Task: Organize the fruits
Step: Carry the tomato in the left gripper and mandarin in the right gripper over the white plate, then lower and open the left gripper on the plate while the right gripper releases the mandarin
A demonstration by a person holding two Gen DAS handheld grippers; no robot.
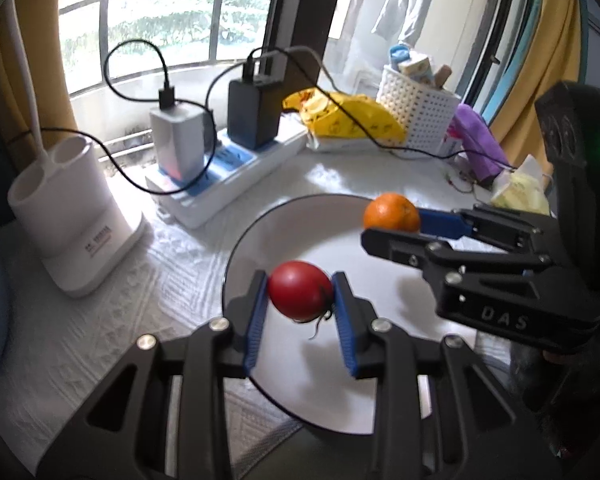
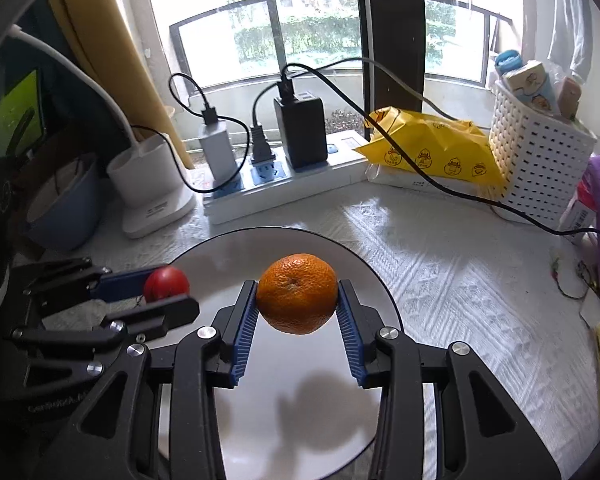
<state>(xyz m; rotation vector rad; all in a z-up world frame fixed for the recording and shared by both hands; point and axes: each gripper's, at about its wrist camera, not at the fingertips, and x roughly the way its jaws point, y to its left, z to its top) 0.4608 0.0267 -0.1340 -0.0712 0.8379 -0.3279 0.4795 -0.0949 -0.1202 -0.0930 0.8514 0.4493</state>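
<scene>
Two ribbed claws pinch round tomato point(image 1: 299, 290), dimpled orange point(image 2: 297, 293).

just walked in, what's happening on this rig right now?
A person is holding a two-finger gripper in each hand over a white plate on the table. The left gripper is shut on a red tomato, and the right gripper is shut on an orange mandarin. Both fruits are held in the air above the plate, and the shadows below them suggest that neither touches it. Nothing lies on the plate yet. Behind it are a power strip with chargers and a white basket.
</scene>
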